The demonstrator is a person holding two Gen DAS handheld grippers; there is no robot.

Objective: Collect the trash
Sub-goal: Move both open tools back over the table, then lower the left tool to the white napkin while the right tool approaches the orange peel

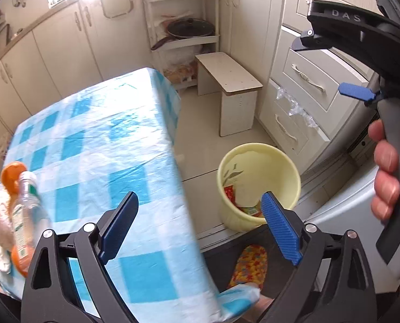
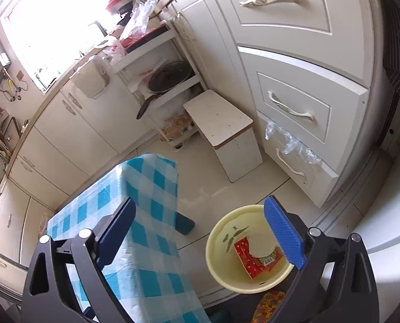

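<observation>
**You are in a home kitchen**

Look past your tools and you see cream cabinet doors running under a countertop below a bright window. To your right stands a bank of drawers with curved metal handles. In the corner, a white open shelf rack carries a dark frying pan with a glass lid and plastic bags on top. A small white stool sits on the pale tiled floor. Beside you is a table with a blue-and-white checked cloth, and a yellow waste bin with food wrappers in it stands on the floor.
</observation>
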